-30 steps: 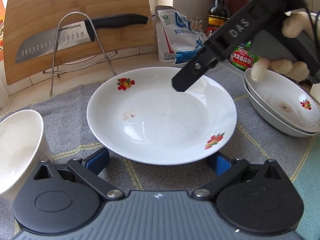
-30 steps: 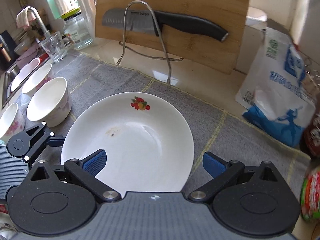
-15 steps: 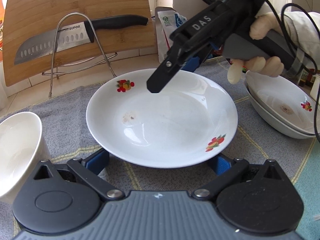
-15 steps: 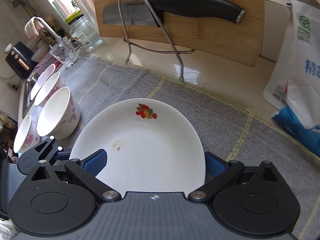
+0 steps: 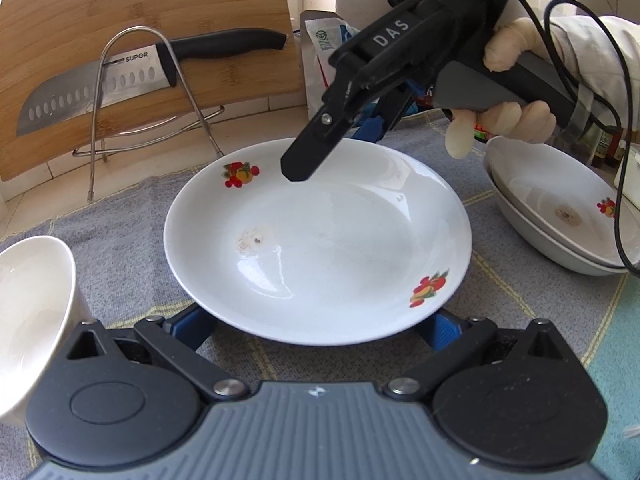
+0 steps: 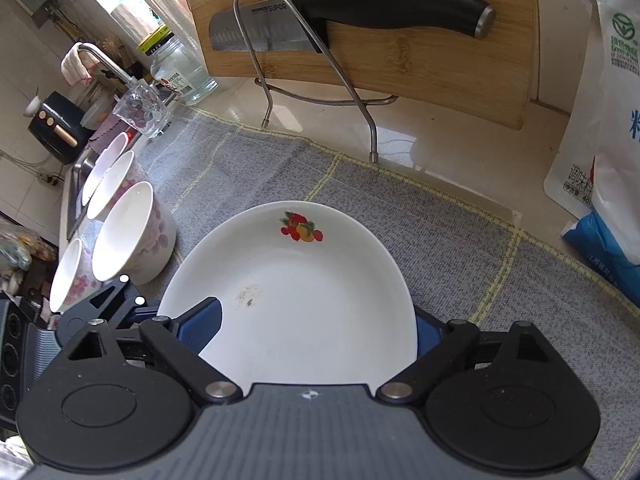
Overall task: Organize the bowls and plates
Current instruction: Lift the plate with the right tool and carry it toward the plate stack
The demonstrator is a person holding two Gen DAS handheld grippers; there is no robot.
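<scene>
A white plate with fruit prints lies on the grey mat; it also shows in the right wrist view. My left gripper is open, its blue fingers low at the plate's near rim on either side. My right gripper is open over the plate's far rim, one finger above the plate and one beyond its edge; in the left wrist view it hangs tilted over the plate. Two stacked plates sit at the right. Several white bowls stand at the left.
A bamboo cutting board with a knife on a wire stand leans at the back. A white-and-blue bag and sauce bottles stand at the back right. A glass, jar and sink tap are far left.
My right gripper has moved left and lower over the plate's far rim, tilting down. My left gripper has stayed at the near rim, and the plate has not visibly moved.
</scene>
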